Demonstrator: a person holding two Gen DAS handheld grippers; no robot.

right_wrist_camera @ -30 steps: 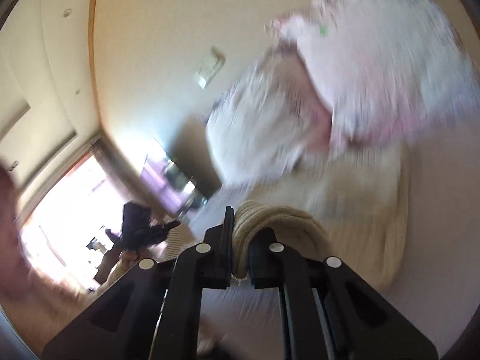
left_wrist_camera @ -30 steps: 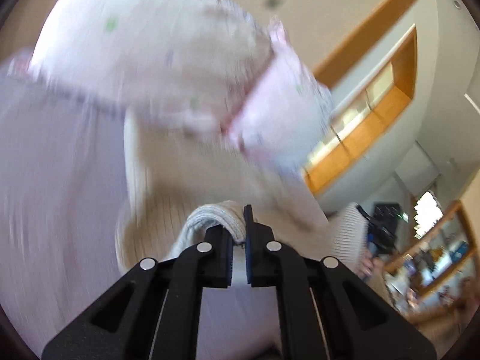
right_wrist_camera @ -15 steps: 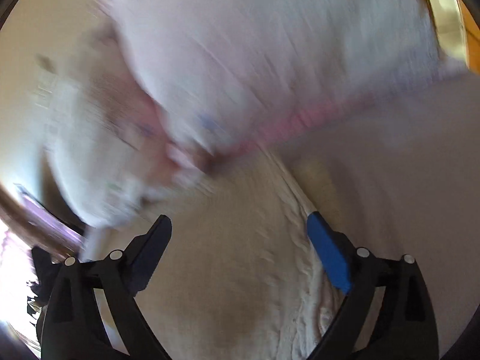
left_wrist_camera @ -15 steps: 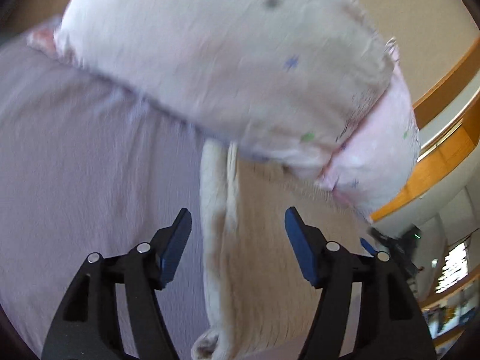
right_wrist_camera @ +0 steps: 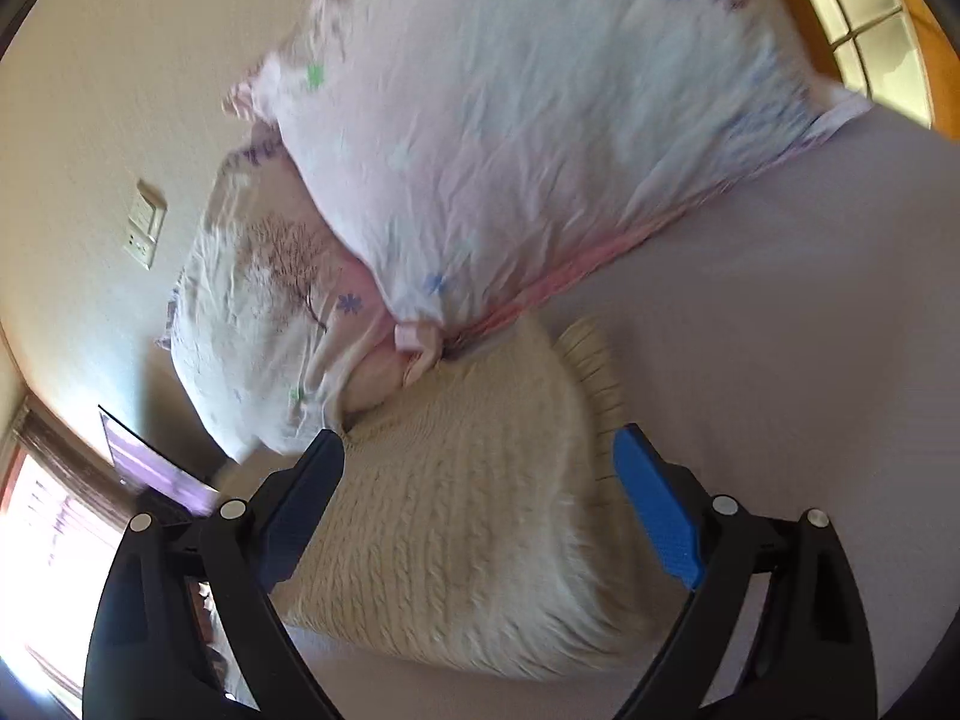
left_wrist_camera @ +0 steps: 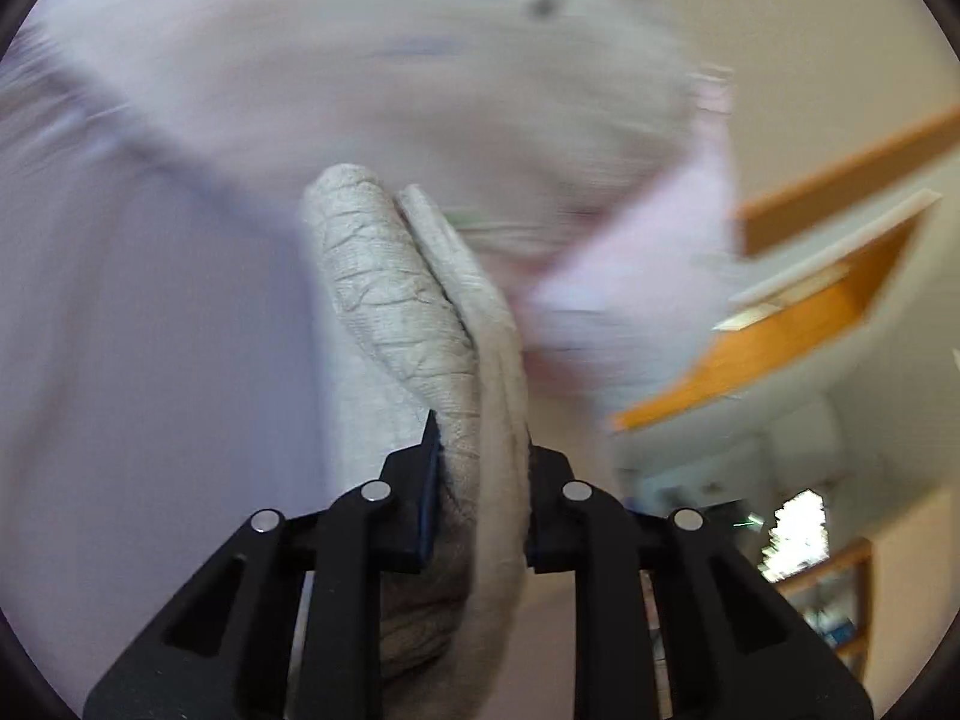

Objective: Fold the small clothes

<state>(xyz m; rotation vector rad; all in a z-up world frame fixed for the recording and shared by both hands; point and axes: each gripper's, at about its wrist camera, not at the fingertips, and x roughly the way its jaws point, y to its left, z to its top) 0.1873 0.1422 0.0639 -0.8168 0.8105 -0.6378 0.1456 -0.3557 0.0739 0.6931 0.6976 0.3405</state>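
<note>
A cream knit sweater [right_wrist_camera: 474, 516] lies on the lavender bed sheet [right_wrist_camera: 810, 360], its ribbed hem [right_wrist_camera: 591, 366] toward the pillows. My right gripper [right_wrist_camera: 480, 480] is open and empty, its jaws spread over the sweater. My left gripper [left_wrist_camera: 480, 456] is shut on a thick fold of the cream sweater [left_wrist_camera: 408, 312], which stands up between the jaws in the blurred left wrist view.
Two white floral pillows [right_wrist_camera: 540, 120] with pink trim lie at the head of the bed, touching the sweater's far edge; one shows blurred in the left wrist view [left_wrist_camera: 390, 60]. A beige wall with a switch plate [right_wrist_camera: 144, 231] is behind. Wooden shelving [left_wrist_camera: 798, 312] is on the right.
Both grippers held the sweater, then opened and let it go. The left gripper has since shut on a fold of it again; the right stays open.
</note>
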